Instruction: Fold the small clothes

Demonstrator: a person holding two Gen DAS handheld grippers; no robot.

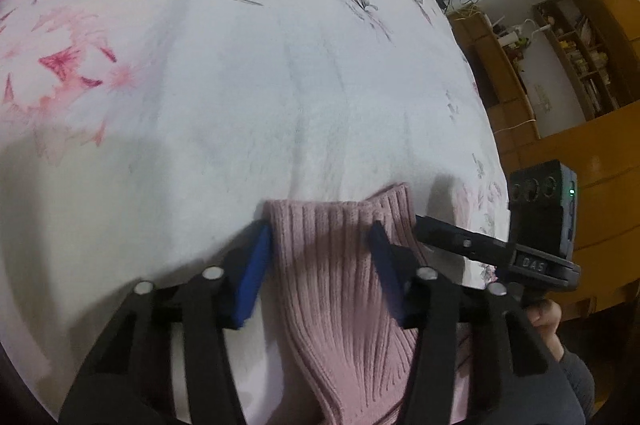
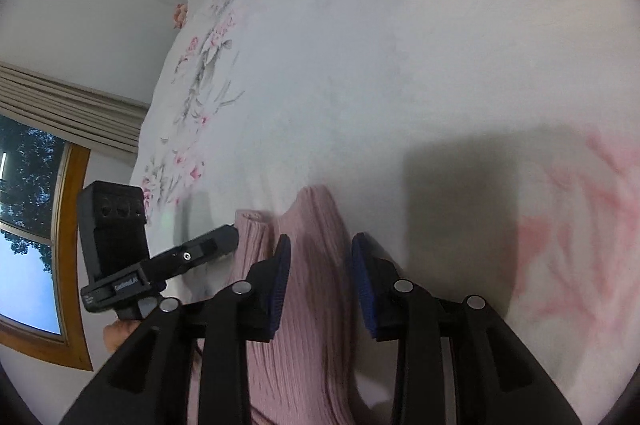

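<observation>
From the left wrist, the left gripper point(image 1: 320, 261) is hovering with jaws spread around the pink ribbed garment point(image 1: 340, 285) lying on the floral bedspread point(image 1: 240, 85), gripping nothing (likely a fold being lined up); next the jaws need closing on an edge. From the right wrist, the right gripper point(image 2: 320, 277) is likewise straddling the knit, jaws apart

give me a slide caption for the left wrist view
Left gripper open astride a pink ribbed knit garment on a floral bedsheet, with the right gripper reaching in beside it.
</observation>
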